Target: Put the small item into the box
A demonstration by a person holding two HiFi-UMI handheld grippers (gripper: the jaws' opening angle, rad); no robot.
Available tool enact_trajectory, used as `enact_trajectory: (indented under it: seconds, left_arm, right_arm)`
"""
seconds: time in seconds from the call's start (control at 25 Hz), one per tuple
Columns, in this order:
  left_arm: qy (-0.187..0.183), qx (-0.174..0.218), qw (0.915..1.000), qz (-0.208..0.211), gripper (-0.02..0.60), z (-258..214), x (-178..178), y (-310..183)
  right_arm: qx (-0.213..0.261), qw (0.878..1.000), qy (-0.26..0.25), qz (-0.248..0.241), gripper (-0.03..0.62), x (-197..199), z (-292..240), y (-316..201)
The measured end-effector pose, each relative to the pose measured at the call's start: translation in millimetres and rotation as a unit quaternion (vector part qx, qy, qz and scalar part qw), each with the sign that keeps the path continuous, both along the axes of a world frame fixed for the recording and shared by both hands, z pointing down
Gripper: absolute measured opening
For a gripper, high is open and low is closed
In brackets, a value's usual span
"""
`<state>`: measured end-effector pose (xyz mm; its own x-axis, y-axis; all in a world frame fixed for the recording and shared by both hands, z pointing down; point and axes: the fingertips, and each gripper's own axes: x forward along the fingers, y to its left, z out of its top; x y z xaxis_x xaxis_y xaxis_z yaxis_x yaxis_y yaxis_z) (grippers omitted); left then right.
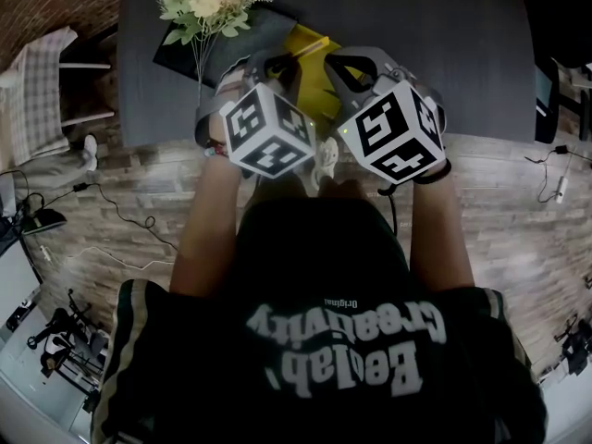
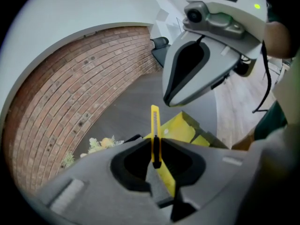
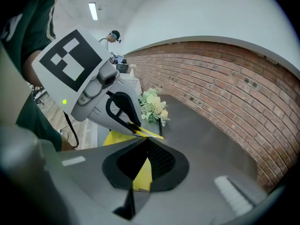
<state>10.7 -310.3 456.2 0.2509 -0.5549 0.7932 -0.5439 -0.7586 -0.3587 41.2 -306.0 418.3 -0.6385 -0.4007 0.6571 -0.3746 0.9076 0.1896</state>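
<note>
We've got the left gripper [image 2: 156, 159] clamped on the yellow knife [image 2: 154, 125], upright at centre frame, right by the yellow box [image 2: 183, 129] on the bench [image 2: 126, 104], seemingly lined up for the drop, while the right gripper [image 3: 143, 142] sits pinched shut, empty.

I see a red brick wall [image 3: 225, 74] behind the dark grey desk [image 1: 462, 44]. Pale wood planks form the floor [image 1: 518, 239], with cables [image 1: 120, 215] trailing across. A checked chair [image 1: 42, 91] stands at left. A strip light [image 3: 93, 11] glows overhead.
</note>
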Motion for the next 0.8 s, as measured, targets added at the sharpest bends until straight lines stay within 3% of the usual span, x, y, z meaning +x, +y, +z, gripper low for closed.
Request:
enact_trajectory:
  seconds: [0.44, 0.8]
  left_arm:
    - [0.009, -0.041, 0.9991, -0.011, 0.067, 37, -11, -5]
    - [0.015, -0.067, 0.9976, -0.01, 0.067, 62, -7, -12]
  right_arm:
    - [-0.031, 0.999, -0.007, 0.036, 0.006, -2, 32, -19]
    - [-0.056, 0.998, -0.004, 0.034, 0.006, -10, 57, -24]
